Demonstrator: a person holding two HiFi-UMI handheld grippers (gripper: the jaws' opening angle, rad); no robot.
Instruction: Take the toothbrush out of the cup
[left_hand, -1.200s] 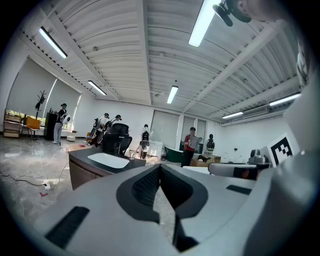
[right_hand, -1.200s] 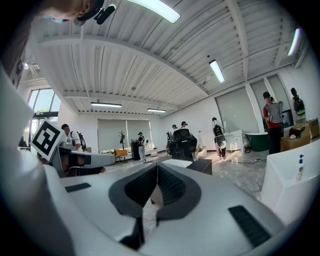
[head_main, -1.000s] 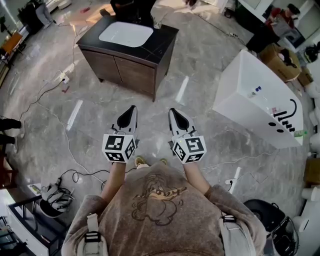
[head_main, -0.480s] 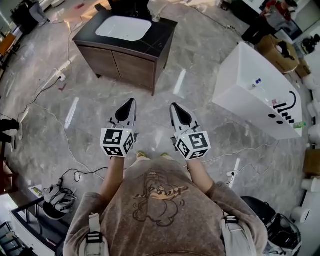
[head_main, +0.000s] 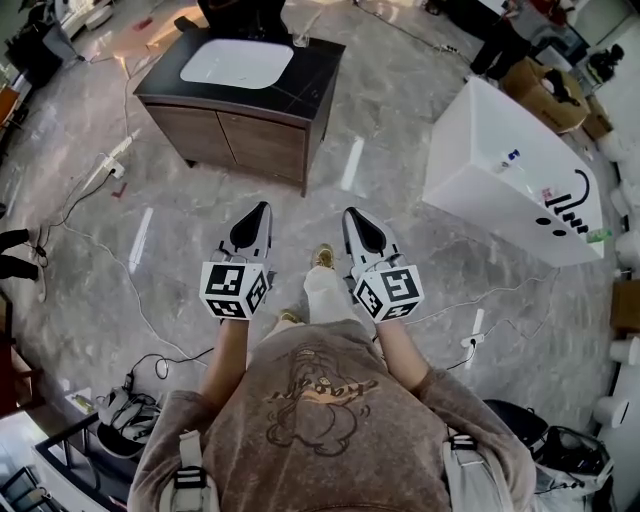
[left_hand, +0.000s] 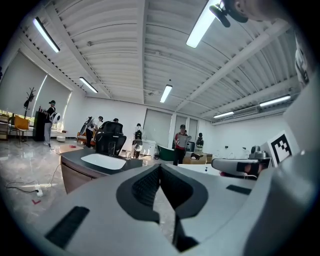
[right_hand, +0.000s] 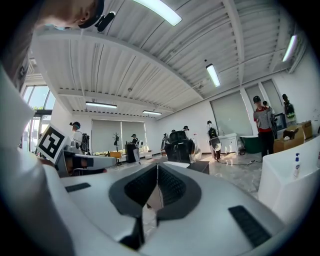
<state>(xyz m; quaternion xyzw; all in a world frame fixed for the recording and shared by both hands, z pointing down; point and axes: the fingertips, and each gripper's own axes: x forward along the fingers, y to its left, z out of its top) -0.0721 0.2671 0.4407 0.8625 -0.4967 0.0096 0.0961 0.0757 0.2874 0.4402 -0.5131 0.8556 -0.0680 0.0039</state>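
My left gripper (head_main: 262, 208) and right gripper (head_main: 350, 213) are held side by side at waist height, pointing forward over the floor. Both are shut with nothing between their jaws, as the left gripper view (left_hand: 160, 165) and the right gripper view (right_hand: 157, 164) also show. Ahead stands a wooden vanity (head_main: 250, 140) with a dark top and a white basin (head_main: 236, 62). A small pale cup-like thing (head_main: 300, 40) stands at the vanity's back right corner, too small to make out. I can see no toothbrush. Both grippers are well short of the vanity.
A white bathtub (head_main: 500, 190) with bottles on its rim stands to the right. Cables (head_main: 90, 190) run over the grey marble floor on the left. My own foot (head_main: 322, 257) is stepped forward between the grippers. Several people stand at the far end of the room (left_hand: 180, 145).
The vanity has slid left and slightly up in the head view as the view shifted. A leg has stepped forward between the grippers. Both grippers stay shut and side by side.
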